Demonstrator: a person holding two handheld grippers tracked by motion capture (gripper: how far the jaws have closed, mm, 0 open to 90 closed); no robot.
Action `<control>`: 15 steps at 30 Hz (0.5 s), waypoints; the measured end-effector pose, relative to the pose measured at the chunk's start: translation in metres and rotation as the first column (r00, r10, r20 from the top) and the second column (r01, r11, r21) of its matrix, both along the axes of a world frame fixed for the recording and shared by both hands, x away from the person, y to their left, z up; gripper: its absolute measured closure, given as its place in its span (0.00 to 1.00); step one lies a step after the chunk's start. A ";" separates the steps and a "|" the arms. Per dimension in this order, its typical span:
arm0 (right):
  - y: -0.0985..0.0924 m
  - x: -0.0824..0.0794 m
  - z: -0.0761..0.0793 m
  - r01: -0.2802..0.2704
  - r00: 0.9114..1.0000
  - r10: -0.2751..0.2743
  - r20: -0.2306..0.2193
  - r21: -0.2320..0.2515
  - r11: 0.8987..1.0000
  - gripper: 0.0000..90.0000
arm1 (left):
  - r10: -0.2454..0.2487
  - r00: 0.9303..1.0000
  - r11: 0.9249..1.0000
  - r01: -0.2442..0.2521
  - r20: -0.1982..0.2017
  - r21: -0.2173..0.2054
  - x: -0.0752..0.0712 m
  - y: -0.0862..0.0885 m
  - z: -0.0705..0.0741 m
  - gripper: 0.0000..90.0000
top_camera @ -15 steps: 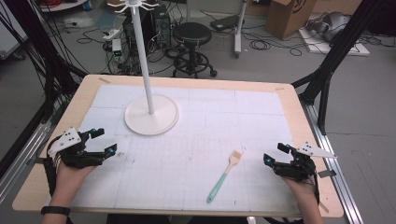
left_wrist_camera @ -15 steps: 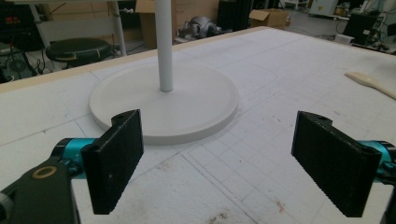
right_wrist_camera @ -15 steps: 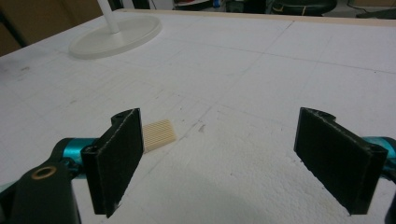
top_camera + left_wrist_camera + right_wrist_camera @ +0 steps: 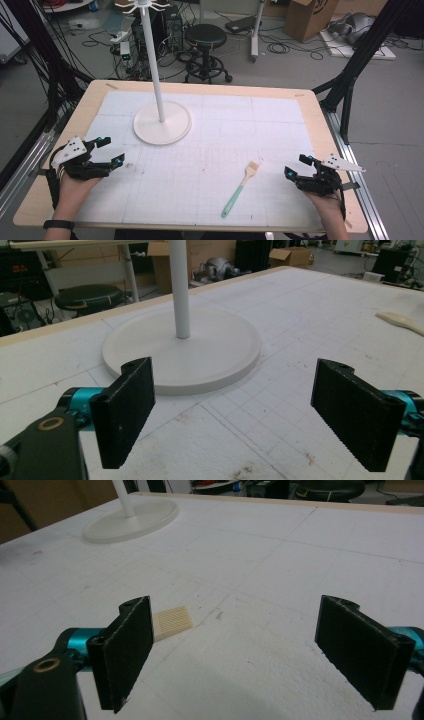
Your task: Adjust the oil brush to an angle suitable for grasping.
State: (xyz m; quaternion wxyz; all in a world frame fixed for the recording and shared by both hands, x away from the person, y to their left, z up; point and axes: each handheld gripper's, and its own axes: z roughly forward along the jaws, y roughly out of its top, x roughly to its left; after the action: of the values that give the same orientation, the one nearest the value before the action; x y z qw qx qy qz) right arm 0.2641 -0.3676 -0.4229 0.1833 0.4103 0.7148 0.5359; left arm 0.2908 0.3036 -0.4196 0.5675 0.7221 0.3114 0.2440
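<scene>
Right gripper nearest the brush

Currently the brush [image 4: 241, 188] lies flat on the table [image 4: 310, 107], in front of the white stand [image 4: 162, 122] and well apart from its base. Long axis runs diagonal, bristle head [image 4: 171, 621] toward the right gripper [image 4: 295, 167], green handle slanting away. Right gripper sits just beside it, jaws wide apart, empty. Left gripper [image 4: 111, 151] also wide apart, empty, pointed at the stand, well apart from the brush.

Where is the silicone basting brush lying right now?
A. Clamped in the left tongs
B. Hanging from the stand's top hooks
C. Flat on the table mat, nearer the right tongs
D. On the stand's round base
C: the basting brush lies flat on the table mat, just left of the open right tongs and apart from the stand.
</scene>
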 end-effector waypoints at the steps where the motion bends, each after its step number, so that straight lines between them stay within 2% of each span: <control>1: 0.001 0.000 0.001 -0.007 1.000 0.007 0.000 0.009 1.000 0.17 | -0.002 1.000 1.000 0.002 0.005 -0.007 0.000 0.000 0.000 0.20; 2: 0.003 -0.001 0.002 -0.017 1.000 0.017 -0.001 0.020 1.000 0.18 | -0.002 1.000 1.000 0.002 0.007 -0.008 0.000 0.000 0.001 0.20; 3: 0.005 -0.001 0.005 -0.031 1.000 0.031 0.000 0.051 0.998 0.23 | 0.002 1.000 1.000 -0.002 0.003 -0.006 0.000 0.001 0.000 0.21; 5: 0.007 -0.001 0.006 -0.052 0.999 0.052 -0.002 0.060 0.997 0.25 | 0.001 1.000 1.000 -0.001 0.001 -0.005 0.000 0.001 0.000 0.21; 10: 0.015 -0.004 0.003 -0.086 0.996 0.086 -0.015 0.039 0.996 0.30 | 0.007 1.000 1.000 -0.007 0.010 -0.005 0.000 0.001 0.001 0.21; 13: 0.026 -0.009 0.000 -0.132 0.991 0.132 -0.007 0.017 0.991 0.42 | 0.007 1.000 1.000 -0.007 0.006 -0.005 0.000 0.001 0.000 0.21; 15: 0.029 -0.010 0.000 -0.144 0.990 0.144 -0.005 0.011 0.989 0.45 | 0.006 1.000 1.000 -0.006 0.008 -0.001 0.000 0.001 0.001 0.21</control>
State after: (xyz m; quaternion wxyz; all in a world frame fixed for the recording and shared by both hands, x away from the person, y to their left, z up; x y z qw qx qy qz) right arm 0.2542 -0.3390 -0.4231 0.1398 0.3600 0.7403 0.5502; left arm 0.2907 0.3048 -0.4191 0.5683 0.7200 0.3114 0.2482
